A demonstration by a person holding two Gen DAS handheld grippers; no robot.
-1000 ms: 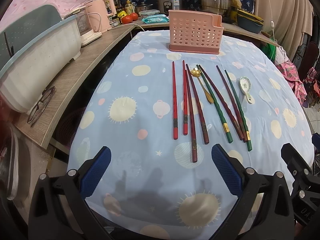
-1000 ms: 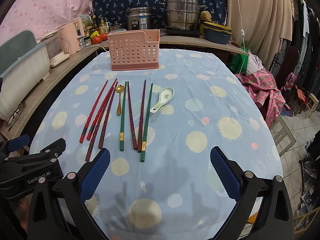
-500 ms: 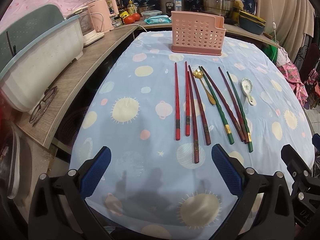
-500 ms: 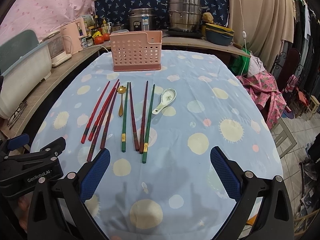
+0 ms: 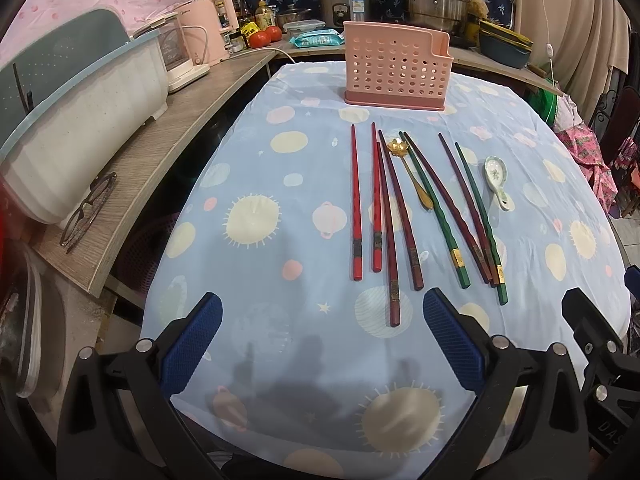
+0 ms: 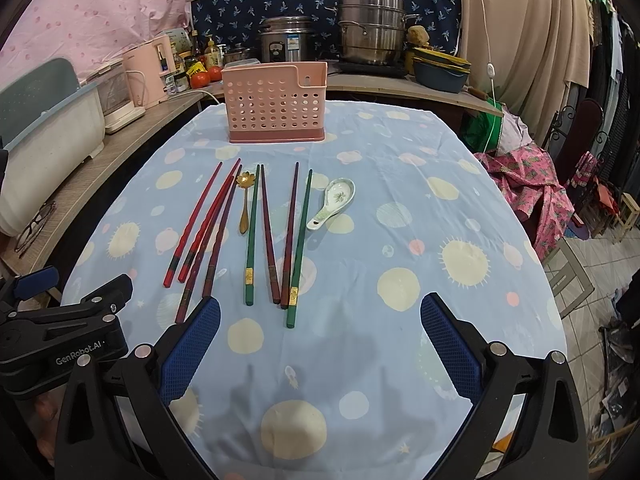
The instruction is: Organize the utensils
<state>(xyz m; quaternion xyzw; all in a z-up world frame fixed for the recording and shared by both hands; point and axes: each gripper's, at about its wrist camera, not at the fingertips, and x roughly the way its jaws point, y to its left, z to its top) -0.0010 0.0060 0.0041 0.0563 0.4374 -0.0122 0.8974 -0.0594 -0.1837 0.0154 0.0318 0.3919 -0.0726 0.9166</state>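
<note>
Beyond gaping jaws — 8 chopsticks [image 5: 424,216]

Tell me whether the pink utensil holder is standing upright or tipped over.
Upright. The pink utensil holder sits flat on its base at the far end of the table, open top facing up. Whether anything is inside cannot be told.

Pink perforated utensil holder [image 6: 276,106] stands upright at far end of bench, well ahead of both claws, empty as far as visible. Eight chopsticks lie flat btwn holder & claws, roughly parallel, tips pointing away: red chopsticks [image 6: 192,226] ahead-left of right claw [image 6: 320,344], then dark maroon, green chopsticks [image 6: 252,236] straight ahead. Gold spoon [image 6: 244,200] lies among them, bowl far end. White ceramic spoon [image 6: 334,200] just right of the row.
</note>
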